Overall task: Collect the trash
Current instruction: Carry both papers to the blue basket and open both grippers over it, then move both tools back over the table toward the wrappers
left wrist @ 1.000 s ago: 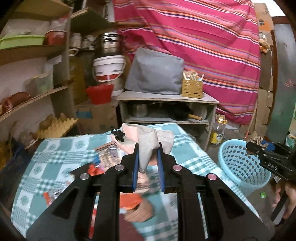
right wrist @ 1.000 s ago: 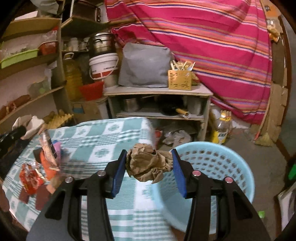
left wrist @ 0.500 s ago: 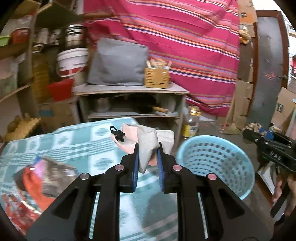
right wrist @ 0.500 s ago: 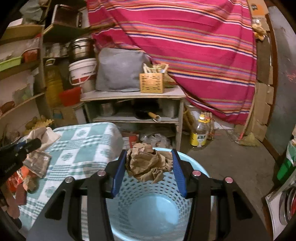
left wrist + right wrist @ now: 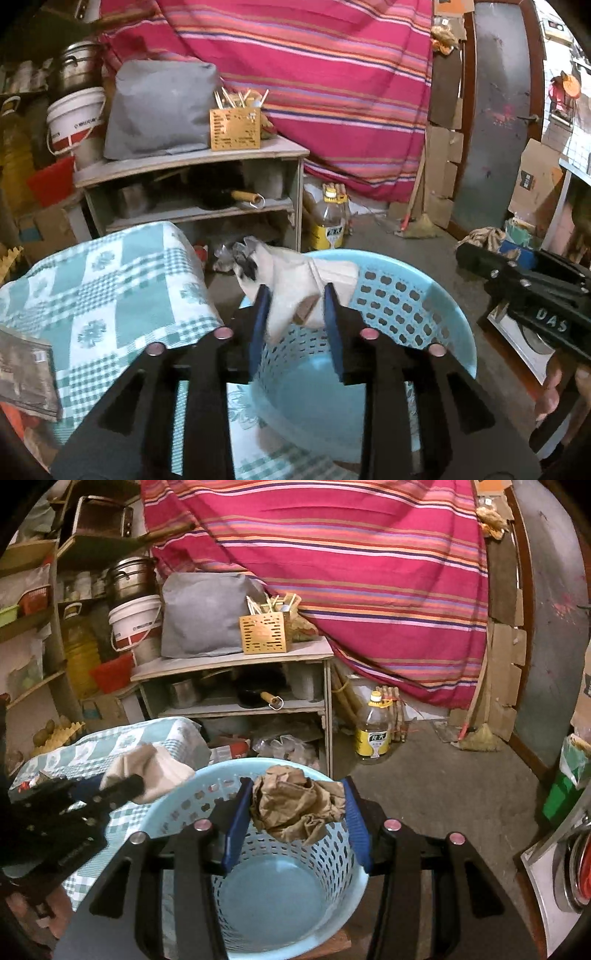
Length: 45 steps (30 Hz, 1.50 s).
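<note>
A light-blue perforated basket (image 5: pixel 406 295) stands on the floor beside the table. My left gripper (image 5: pixel 295 291) hovers over its near rim. Its jaws are opening, and a white crumpled wad (image 5: pixel 295 269) hangs loosely between the blue pads. In the right wrist view, my right gripper (image 5: pixel 296 782) is shut on a brown crumpled paper (image 5: pixel 295 801), right above the basket (image 5: pixel 177 797). There the left gripper (image 5: pixel 122 786) and its white wad (image 5: pixel 155 768) show at the left. In the left wrist view, the right gripper (image 5: pixel 476 254) comes in from the right.
The table with a green checked cloth (image 5: pixel 110 280) lies left of the basket, with wrappers (image 5: pixel 26 373) still on it. Behind stand a wooden shelf unit (image 5: pixel 192 158) and an oil bottle (image 5: pixel 332 218) on the floor. A person's hand (image 5: pixel 554 387) holds the right gripper.
Both grippers swung right from the table to above the basket. The left jaws widened around the white wad. The right grip on the brown paper is unchanged.
</note>
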Each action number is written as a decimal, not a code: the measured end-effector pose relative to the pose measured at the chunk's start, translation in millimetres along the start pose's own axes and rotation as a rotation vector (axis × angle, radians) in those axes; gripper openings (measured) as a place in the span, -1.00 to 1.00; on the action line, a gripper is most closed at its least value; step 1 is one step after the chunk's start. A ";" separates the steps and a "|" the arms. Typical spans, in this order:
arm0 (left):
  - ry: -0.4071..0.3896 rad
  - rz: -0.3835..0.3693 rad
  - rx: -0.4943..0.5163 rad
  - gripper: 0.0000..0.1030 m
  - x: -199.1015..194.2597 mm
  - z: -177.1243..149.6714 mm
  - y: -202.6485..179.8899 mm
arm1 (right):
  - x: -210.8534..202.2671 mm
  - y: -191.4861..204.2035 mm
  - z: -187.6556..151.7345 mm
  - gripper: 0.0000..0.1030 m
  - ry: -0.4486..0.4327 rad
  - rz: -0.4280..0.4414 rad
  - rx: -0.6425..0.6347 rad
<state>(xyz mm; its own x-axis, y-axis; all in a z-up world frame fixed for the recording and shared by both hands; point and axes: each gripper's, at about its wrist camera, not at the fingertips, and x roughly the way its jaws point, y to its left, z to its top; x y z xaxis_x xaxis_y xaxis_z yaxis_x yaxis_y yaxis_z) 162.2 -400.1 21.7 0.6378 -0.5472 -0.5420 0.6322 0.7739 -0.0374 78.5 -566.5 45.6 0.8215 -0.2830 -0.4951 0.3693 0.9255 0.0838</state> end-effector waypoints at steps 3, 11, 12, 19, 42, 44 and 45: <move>0.005 0.009 -0.015 -0.11 -0.3 -1.9 4.0 | 0.6 0.7 -0.8 -0.08 0.004 -0.002 -0.004; -0.054 0.122 -0.044 0.77 -31.2 -5.3 31.2 | 5.6 13.8 -1.8 -0.08 0.020 0.003 -0.034; -0.071 0.149 -0.047 0.82 -39.2 -7.0 36.9 | 7.1 17.5 -2.1 -0.08 0.024 0.004 -0.039; -0.090 0.221 -0.094 0.89 -71.1 -14.7 74.6 | 20.4 39.7 -5.2 -0.02 0.056 0.016 -0.051; -0.088 0.522 -0.242 0.89 -215.0 -93.7 238.0 | -1.0 166.5 -28.4 0.62 0.061 0.085 -0.059; -0.078 0.527 -0.258 0.90 -222.1 -104.3 250.6 | -3.7 184.6 -32.8 0.62 0.063 0.100 -0.060; -0.073 0.532 -0.270 0.89 -225.5 -110.7 257.1 | -4.1 190.5 -35.0 0.62 0.067 0.104 -0.062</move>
<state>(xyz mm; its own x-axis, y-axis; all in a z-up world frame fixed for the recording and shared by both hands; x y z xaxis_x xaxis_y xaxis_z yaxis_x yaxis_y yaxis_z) 132.2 -42.4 41.4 0.8704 -0.0758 -0.4865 0.0900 0.9959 0.0059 130.2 -380.2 33.3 0.8224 -0.1693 -0.5431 0.2545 0.9633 0.0851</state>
